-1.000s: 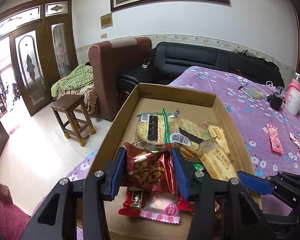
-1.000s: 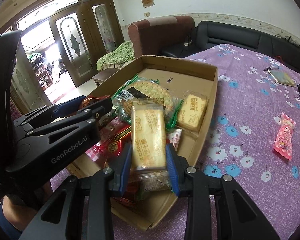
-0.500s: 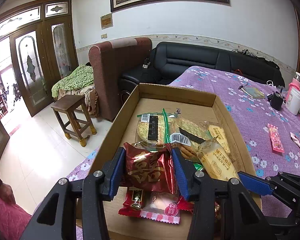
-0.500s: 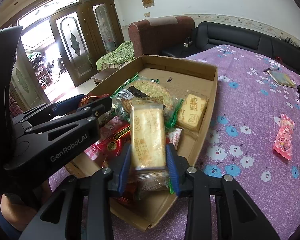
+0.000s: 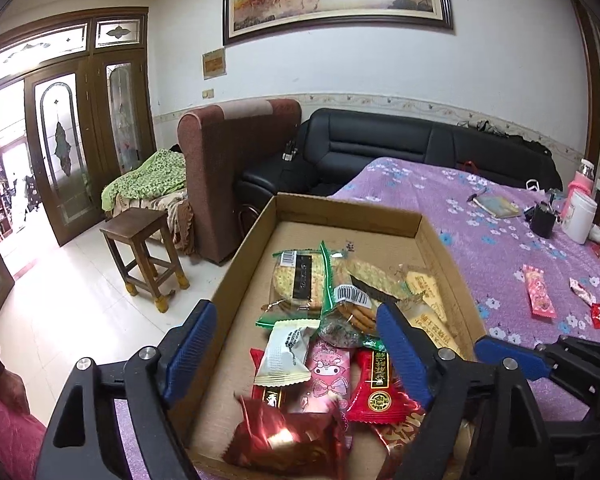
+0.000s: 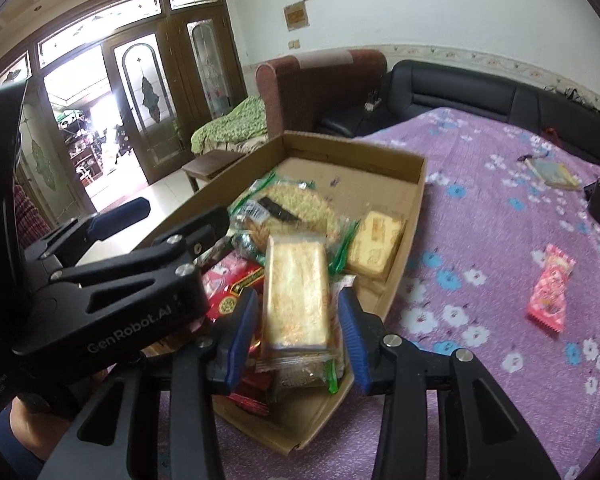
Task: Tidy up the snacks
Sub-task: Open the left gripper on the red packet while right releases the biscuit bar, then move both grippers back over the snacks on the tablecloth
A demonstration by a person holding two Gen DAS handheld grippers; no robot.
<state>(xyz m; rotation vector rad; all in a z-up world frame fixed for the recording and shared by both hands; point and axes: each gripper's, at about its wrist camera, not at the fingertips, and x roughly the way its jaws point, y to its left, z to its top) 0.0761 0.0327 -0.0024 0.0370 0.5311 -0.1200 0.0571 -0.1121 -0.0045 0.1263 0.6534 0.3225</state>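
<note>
A cardboard box (image 5: 342, 212) on the purple flowered cloth holds several snack packets. My left gripper (image 5: 296, 350) is open above the box's near end. The dark red foil packet (image 5: 288, 440) lies loose below it at the box's front. My right gripper (image 6: 298, 336) has its jaws slightly apart on either side of a yellow cracker packet (image 6: 296, 292) above the box's (image 6: 414, 204) near right corner. A small gap shows on each side of the packet. The left gripper's body (image 6: 112, 292) is at the left in the right wrist view.
Pink candy packets (image 5: 538, 294) (image 6: 550, 294) lie loose on the cloth (image 5: 492, 240) to the right of the box. A black holder (image 5: 542, 220), white cup (image 5: 578, 216) and booklet (image 5: 496, 206) stand farther back. A wooden stool (image 5: 144, 248) and armchair (image 5: 236, 168) are left of the table.
My left gripper opened and dropped the dark red foil packet into the box's front. My right gripper's jaws widened around the yellow cracker packet.
</note>
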